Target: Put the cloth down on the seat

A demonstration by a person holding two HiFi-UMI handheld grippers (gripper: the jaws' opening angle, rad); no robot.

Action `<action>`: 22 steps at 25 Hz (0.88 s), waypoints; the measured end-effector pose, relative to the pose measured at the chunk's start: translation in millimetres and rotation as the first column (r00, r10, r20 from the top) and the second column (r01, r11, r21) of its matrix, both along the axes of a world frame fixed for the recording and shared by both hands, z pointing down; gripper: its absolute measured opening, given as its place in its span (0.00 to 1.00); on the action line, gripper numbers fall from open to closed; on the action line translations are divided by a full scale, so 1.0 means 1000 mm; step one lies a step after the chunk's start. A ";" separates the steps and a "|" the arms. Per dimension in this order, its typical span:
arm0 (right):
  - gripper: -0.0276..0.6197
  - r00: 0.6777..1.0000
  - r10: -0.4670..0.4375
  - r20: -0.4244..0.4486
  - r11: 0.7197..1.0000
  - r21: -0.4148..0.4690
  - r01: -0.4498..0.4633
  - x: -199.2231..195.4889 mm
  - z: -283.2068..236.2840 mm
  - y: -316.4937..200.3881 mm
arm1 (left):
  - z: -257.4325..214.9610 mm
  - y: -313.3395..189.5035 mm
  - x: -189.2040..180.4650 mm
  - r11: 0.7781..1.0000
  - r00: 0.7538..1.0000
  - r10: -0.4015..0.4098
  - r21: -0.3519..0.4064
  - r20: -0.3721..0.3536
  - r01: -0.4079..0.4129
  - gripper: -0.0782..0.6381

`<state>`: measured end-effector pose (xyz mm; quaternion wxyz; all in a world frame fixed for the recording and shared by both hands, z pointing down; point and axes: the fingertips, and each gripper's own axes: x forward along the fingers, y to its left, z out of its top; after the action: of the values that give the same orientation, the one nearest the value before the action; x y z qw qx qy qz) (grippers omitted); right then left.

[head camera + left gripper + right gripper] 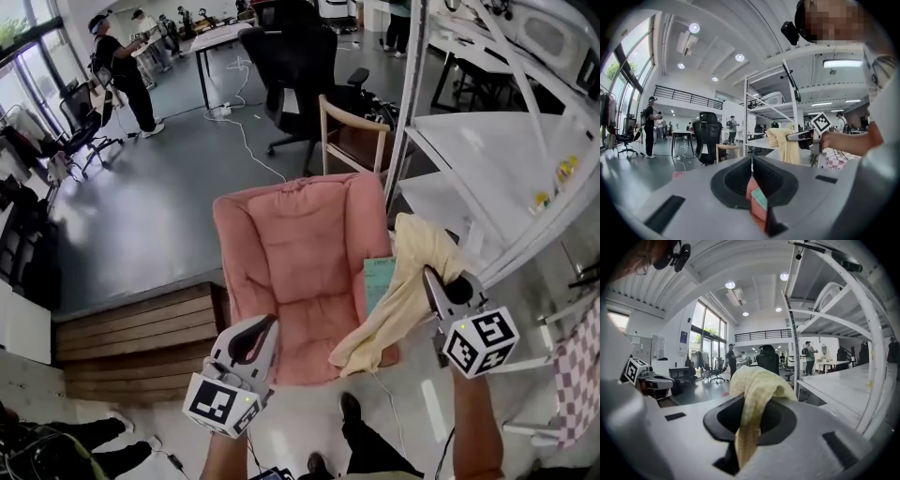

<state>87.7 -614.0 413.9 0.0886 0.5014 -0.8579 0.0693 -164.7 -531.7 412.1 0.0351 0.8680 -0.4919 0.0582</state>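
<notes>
Yellow cloth (401, 298) hangs clamped in the right hand-held gripper (429, 277), dangling over the right edge of the pink seat (286, 272). The left hand-held gripper (270, 326) hovers at the near edge, jaws together.

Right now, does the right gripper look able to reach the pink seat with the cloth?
Probably yes. The right gripper, shut on the yellow cloth, is beside the pink seat at its right edge; nothing stands between them.
</notes>
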 end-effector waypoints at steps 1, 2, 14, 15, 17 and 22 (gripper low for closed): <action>0.11 1.000 0.007 -0.004 1.000 -0.007 -0.007 0.003 0.010 -0.008 | 0.007 -0.007 0.003 1.000 1.000 0.003 -0.008 -0.002 -0.003 0.13; 0.11 1.000 0.014 -0.007 1.000 -0.016 -0.014 0.005 0.019 -0.016 | 0.013 -0.014 0.005 1.000 1.000 0.006 -0.018 -0.004 -0.006 0.13; 0.12 0.997 0.074 -0.007 0.994 -0.076 -0.074 0.023 0.129 -0.104 | 0.099 -0.089 0.015 0.993 1.000 0.013 -0.117 -0.013 -0.015 0.13; 0.12 0.997 0.075 -0.008 0.994 -0.082 -0.076 0.024 0.139 -0.110 | 0.106 -0.095 0.015 0.992 1.000 0.010 -0.125 -0.014 -0.011 0.13; 0.12 0.997 0.076 -0.009 0.992 -0.095 -0.077 0.025 0.159 -0.120 | 0.121 -0.106 0.016 0.990 1.000 0.003 -0.143 -0.017 -0.005 0.13; 0.12 0.997 0.080 -0.015 0.989 -0.121 -0.081 0.024 0.210 -0.144 | 0.155 -0.129 0.021 0.984 1.000 -0.003 -0.177 -0.022 -0.001 0.13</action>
<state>111.5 -758.3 624.0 0.1202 0.5295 -0.8308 0.1223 -144.0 -660.2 567.4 0.1177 0.8617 -0.4848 0.0921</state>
